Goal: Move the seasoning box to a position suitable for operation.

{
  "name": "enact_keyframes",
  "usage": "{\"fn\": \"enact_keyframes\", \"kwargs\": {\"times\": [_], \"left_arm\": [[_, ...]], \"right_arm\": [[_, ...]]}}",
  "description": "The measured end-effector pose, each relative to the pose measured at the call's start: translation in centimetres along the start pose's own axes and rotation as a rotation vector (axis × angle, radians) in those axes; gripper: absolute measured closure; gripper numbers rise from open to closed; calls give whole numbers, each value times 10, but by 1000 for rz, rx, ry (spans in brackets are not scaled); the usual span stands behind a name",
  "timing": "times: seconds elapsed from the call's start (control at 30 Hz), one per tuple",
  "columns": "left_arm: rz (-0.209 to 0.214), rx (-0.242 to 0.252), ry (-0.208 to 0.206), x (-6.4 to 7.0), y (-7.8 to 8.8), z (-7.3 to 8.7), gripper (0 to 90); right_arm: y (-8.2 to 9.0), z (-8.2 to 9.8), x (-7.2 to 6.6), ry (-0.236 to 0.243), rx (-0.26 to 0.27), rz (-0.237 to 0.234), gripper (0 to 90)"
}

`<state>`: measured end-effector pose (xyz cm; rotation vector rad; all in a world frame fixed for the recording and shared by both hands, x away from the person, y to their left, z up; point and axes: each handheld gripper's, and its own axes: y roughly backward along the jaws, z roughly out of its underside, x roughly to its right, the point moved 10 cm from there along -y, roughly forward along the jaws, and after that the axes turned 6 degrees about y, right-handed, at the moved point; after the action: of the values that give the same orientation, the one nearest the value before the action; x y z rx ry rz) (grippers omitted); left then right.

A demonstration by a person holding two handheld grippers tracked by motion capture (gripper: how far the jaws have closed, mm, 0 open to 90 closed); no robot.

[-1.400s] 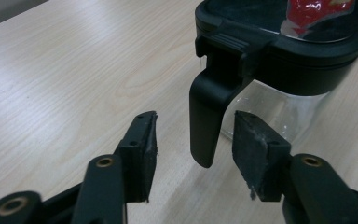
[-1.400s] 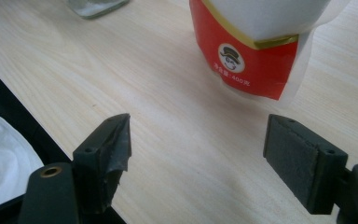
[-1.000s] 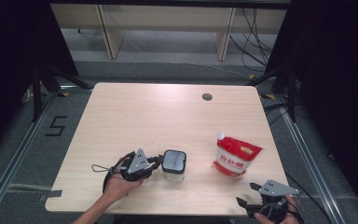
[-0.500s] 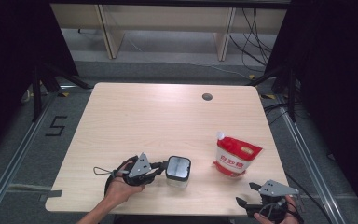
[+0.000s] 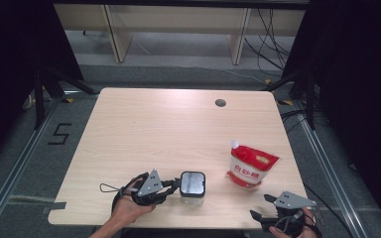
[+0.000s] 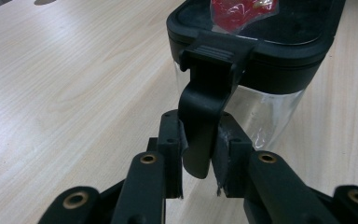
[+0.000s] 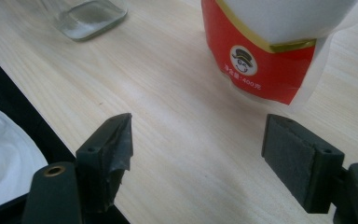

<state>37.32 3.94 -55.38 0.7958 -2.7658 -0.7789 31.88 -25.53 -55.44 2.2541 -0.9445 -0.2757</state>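
A clear square container [image 5: 193, 184] with a black lid [image 6: 256, 28] stands near the table's front edge, left of centre. My left gripper [image 5: 176, 186] lies level at its left side. In the left gripper view the left gripper [image 6: 199, 154] is shut on the lid's black latch [image 6: 205, 112], which hangs down between the pads. A red and white pouch [image 5: 250, 166] lies to the right of the container. My right gripper [image 5: 260, 207] rests at the front right edge, open. In the right gripper view its jaws [image 7: 198, 140] stand wide with bare wood between them, the pouch [image 7: 261, 51] just ahead.
The wooden table [image 5: 154, 134] has a round cable hole [image 5: 221, 103] at the back right. The container's glass base [image 7: 91, 16] shows far off in the right gripper view. Dark floor, rails and shelving legs surround the table.
My left gripper and the container have slid a little to the right and nearer the front edge. The right gripper and the pouch have stayed put.
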Motion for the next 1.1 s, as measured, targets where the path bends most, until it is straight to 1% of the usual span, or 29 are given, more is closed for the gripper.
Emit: {"fn": "enact_keyframes", "kwargs": {"times": [0.03,0.13,0.2,0.23,0.27,0.3,0.33,0.37,0.4,0.43,0.47,0.5,0.53,0.57,0.6,0.63,0.67,0.73,0.77,0.8,0.83,0.87,0.9,0.93,0.97,1.0,1.03,1.07,1.1], "left_arm": [[4,0,2,0,0,0,739],[-3,-5,0,0,1,1,740],[7,19,24,3,0,-1,739],[10,15,20,3,0,0,738],[11,13,16,3,1,0,738],[10,10,3,3,1,0,737],[10,10,3,3,1,0,736],[13,9,20,5,2,1,735],[9,3,13,4,3,1,735],[9,3,13,4,3,1,734],[5,8,18,5,2,1,734],[6,8,15,5,3,1,734],[10,-4,10,5,3,2,734],[10,-4,10,5,3,2,733],[16,1,17,6,4,2,733],[16,1,17,6,4,2,730],[10,-10,3,5,5,3,730],[8,-11,5,5,5,4,717],[0,-6,20,5,6,3,661],[7,-10,23,4,6,3,631],[7,-10,23,4,6,3,602],[3,-4,33,5,7,3,580],[-4,-10,18,3,11,3,555],[2,-1,21,3,12,2,540],[3,6,35,4,13,1,540],[-3,7,36,4,14,0,534],[-3,7,36,4,14,0,524],[0,3,40,5,16,0,511],[2,13,51,6,16,-1,495]], "right_arm": [[0,0,0,0,0,0,259],[0,-1,-1,-3,-3,-8,259],[-1,-1,-2,2,0,-11,259],[-1,0,-4,-20,-9,-13,261],[-2,-2,-3,4,2,-20,263],[-2,-2,-4,-5,-2,-16,263],[-2,-2,-4,-5,-2,-16,263],[-2,-4,-6,-6,3,-24,263],[-3,-4,-5,14,8,-26,263],[-3,-4,-5,14,8,-26,263],[-3,-4,-8,-14,-5,-28,263],[-3,-4,-8,-1,0,-30,265],[-3,-5,-9,-7,2,-35,276],[-4,-6,-7,24,9,-35,289],[-4,-7,-10,8,10,-48,290],[-5,-7,-8,32,10,-49,290],[-5,-7,-8,32,10,-49,290],[-6,-8,-8,35,9,-45,290],[-6,-8,-10,40,11,-55,290],[-6,-8,-11,32,10,-57,290],[-6,-8,-11,32,10,-57,290],[-6,-9,-11,35,13,-54,290],[-6,-9,-11,35,14,-55,290],[-6,-9,-11,36,16,-56,291],[-6,-9,-10,39,15,-58,291],[-6,-10,-11,40,17,-61,295],[-6,-10,-11,32,16,-60,299],[-7,-10,-10,46,17,-59,301],[-8,-10,-10,52,16,-59,301]]}}
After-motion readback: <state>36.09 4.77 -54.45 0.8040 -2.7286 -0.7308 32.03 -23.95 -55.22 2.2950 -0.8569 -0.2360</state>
